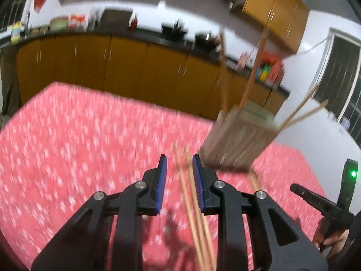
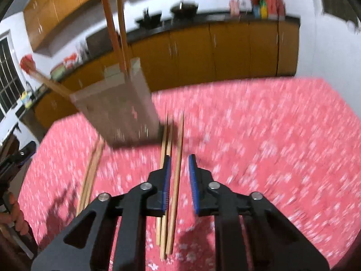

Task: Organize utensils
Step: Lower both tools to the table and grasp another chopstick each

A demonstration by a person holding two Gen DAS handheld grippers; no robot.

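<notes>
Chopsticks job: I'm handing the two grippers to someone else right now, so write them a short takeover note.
Left gripper: open, holding nothing, over a pair of chopsticks lying on the red tablecloth.
Right gripper: open, empty, over three more loose chopsticks.
Holder: stands on the cloth just beyond both grippers.
Done: several chopsticks already stand in the holder.
Left: pick up both loose groups and put them in the holder. The view is blurred, so check the count.

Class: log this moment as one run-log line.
left gripper: open over chopsticks | right gripper: open | holder: part filled
</notes>
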